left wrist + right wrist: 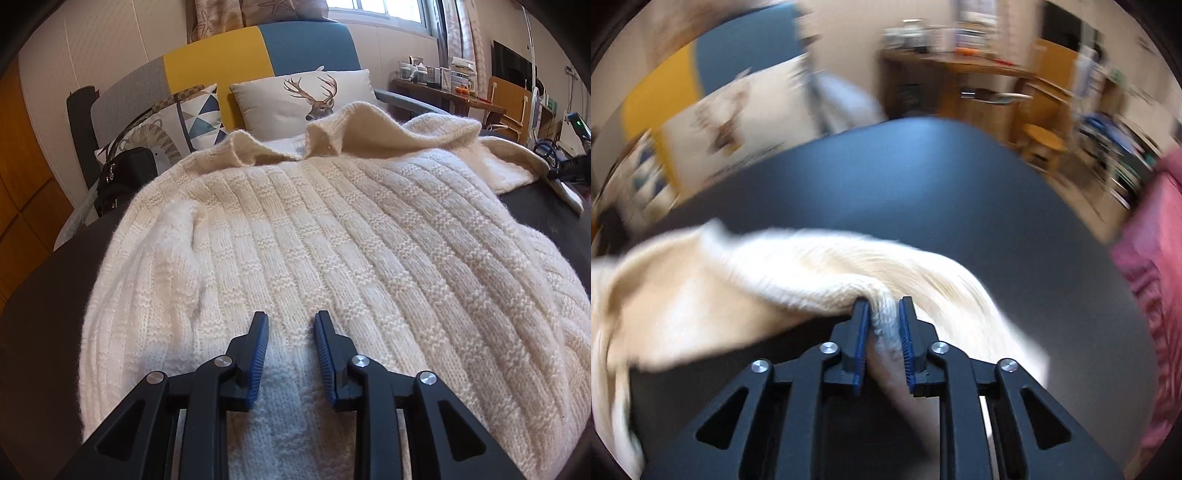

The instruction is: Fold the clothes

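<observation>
Lying spread across the dark surface [33, 332], the cream sweater [314, 236] sits beneath the left hand-held gripper [291, 320], whose jaws are parted and empty; the right hand-held gripper [882, 304] pinches a sweater fold.

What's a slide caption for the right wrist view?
Right gripper pinching a fold of the cream knit sweater above the dark table, frame motion-blurred.

We see a grey, yellow and blue headboard [258, 51], a deer-print pillow [295, 99], a daylit window [373, 9], patterned curtains [218, 14], a cluttered wooden desk [447, 96], pale walls [92, 44].
</observation>
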Demonstrator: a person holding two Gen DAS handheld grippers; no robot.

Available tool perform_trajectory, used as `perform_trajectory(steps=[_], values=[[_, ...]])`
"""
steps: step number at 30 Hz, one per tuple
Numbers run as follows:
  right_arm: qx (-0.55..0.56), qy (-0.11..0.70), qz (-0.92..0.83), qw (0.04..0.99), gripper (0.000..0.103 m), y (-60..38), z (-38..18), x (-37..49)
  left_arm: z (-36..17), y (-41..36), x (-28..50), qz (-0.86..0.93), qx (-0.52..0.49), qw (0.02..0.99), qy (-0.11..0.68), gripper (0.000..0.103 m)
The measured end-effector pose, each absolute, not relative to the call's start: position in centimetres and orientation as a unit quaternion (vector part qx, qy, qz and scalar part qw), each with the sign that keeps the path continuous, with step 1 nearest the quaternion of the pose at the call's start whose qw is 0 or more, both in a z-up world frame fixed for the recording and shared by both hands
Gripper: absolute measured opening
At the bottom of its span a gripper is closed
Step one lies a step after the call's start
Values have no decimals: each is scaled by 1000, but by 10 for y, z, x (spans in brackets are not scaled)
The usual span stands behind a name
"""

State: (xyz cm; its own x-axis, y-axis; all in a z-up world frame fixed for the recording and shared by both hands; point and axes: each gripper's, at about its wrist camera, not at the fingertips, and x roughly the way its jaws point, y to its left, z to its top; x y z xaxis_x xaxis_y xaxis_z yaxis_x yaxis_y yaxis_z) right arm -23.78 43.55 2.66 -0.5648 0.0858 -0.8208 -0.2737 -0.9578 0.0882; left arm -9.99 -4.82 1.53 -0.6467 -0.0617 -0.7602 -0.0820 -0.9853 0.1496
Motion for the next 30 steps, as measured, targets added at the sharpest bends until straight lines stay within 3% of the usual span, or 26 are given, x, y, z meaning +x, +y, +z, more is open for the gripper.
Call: perform_trajectory(steps=[5,12,16,23,30], values=[[-392,138,902,114,22,454,59,-235,15,-47,-100,903,-421,5,85,26],[-373,116,921,-7,22,411,89,-226,20,-31,-107,897,-426,10,121,23],[-417,17,905,-87,11,340,73,-226,39,0,-140,898,-412,42,147,22],[-477,0,877,-55,11,311,33,-273,55,62,-239,882,-431,114,152,22],[-491,-45,868,-62,11,314,16,-266,40,84,-316,867,-456,86,180,22]])
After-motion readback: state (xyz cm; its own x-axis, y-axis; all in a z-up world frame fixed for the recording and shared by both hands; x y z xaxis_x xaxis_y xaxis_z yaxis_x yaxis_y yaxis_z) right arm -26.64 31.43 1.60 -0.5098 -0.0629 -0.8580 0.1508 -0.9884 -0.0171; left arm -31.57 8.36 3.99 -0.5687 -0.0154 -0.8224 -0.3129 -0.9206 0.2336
